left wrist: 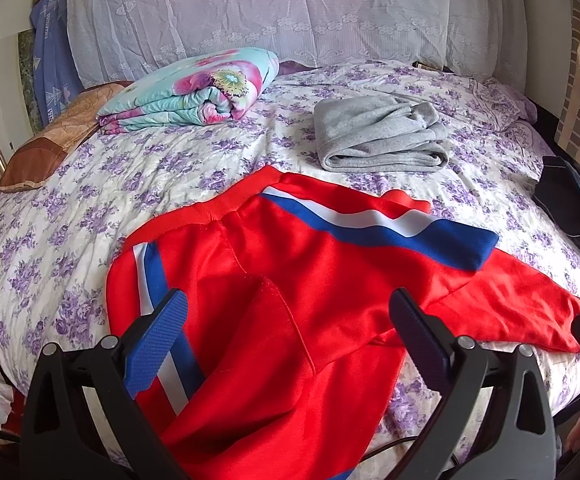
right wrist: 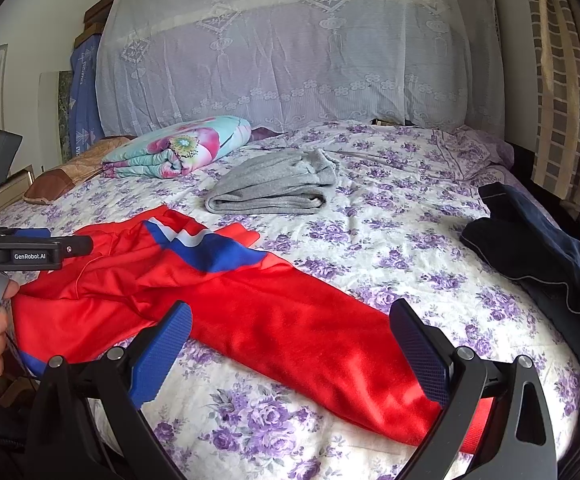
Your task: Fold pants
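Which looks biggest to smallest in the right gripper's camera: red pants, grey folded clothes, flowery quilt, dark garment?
1. Red pants, though nearest the camera.
2. Dark garment, cut off at the edge.
3. Flowery quilt and grey folded clothes look alike; no ranking.

Both views are bright with soft, even daylight; shadows are weak, focus is sharp, and fisheye edges bend with dark corners.
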